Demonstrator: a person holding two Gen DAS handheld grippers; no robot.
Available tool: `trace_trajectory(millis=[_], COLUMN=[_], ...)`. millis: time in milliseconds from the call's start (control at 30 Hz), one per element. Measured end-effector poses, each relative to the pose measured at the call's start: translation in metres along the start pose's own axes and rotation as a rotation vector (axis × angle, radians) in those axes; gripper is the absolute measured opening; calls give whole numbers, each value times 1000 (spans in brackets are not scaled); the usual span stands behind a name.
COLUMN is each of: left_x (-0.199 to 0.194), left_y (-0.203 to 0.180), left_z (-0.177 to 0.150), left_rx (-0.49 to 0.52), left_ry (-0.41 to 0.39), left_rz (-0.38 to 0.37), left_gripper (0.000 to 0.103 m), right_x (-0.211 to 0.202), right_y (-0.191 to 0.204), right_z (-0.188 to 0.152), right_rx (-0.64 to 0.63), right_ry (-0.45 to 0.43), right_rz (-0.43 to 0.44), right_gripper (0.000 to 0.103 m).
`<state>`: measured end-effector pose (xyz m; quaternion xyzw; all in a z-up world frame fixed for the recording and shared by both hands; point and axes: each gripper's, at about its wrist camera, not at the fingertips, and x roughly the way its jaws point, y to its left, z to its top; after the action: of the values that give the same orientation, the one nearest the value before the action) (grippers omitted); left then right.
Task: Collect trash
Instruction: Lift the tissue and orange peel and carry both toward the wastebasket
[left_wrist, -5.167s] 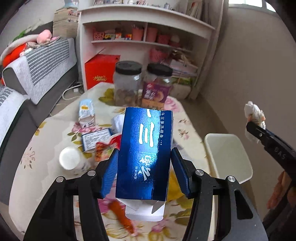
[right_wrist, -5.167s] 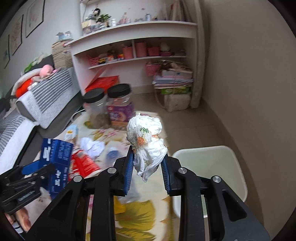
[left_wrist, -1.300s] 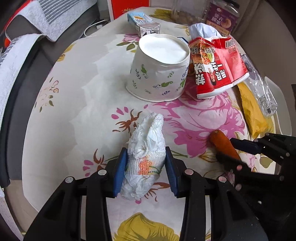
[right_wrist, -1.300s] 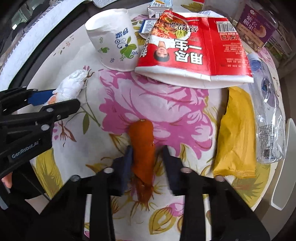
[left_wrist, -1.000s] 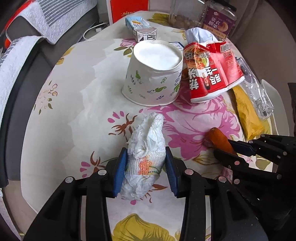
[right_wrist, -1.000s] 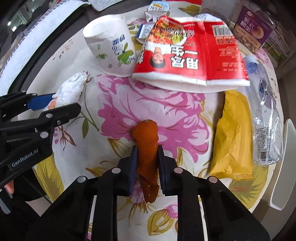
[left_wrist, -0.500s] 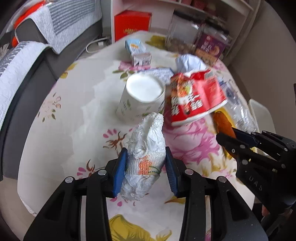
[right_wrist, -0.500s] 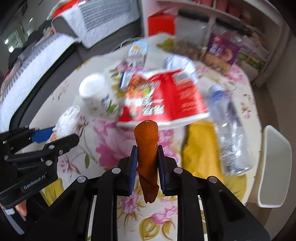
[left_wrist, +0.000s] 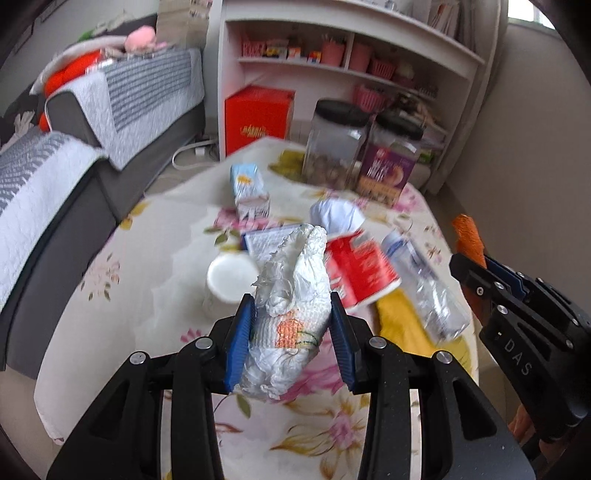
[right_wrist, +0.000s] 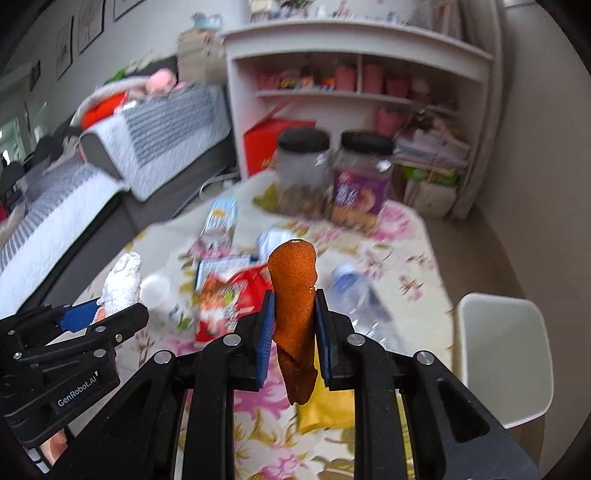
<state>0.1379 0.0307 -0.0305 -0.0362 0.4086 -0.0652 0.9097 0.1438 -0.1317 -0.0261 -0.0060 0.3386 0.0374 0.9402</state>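
Observation:
My left gripper (left_wrist: 291, 339) is shut on a crumpled white paper wad (left_wrist: 291, 295) with an orange print and holds it above the floral table (left_wrist: 155, 236). It also shows in the right wrist view (right_wrist: 122, 284). My right gripper (right_wrist: 293, 328) is shut on an orange carrot-shaped piece (right_wrist: 295, 291), held upright above the table; it shows in the left wrist view (left_wrist: 468, 236) at the right. A white bin (right_wrist: 506, 354) stands beside the table's right edge.
On the table lie a white paper cup (left_wrist: 231, 277), a red snack bag (left_wrist: 362, 269), a crushed plastic bottle (left_wrist: 424, 288), a yellow packet (left_wrist: 402, 325), a milk carton (left_wrist: 248, 188) and two black-lidded jars (left_wrist: 338, 144). A sofa (left_wrist: 55, 177) stands left, shelves behind.
Both grippers have risen and tilted up from the table, each keeping its load. The view now takes in the shelves and the bin.

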Motion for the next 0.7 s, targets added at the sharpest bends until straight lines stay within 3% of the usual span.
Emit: trace_trajectory(millis=[267,700], left_x=[-2,-7], left_y=[-38,-123], left_z=[17,43], left_rx=[-20,57], left_ry=[-48,-102], left_rz=[-40,-118], left_gripper=[40,40], right_x=[-24,-53], right_y=[-47,-127], right_z=[11,15], right_rx=[92,177], right_ry=[-98,-177], right_rz=[-80,-247], right_gripper=[20,20])
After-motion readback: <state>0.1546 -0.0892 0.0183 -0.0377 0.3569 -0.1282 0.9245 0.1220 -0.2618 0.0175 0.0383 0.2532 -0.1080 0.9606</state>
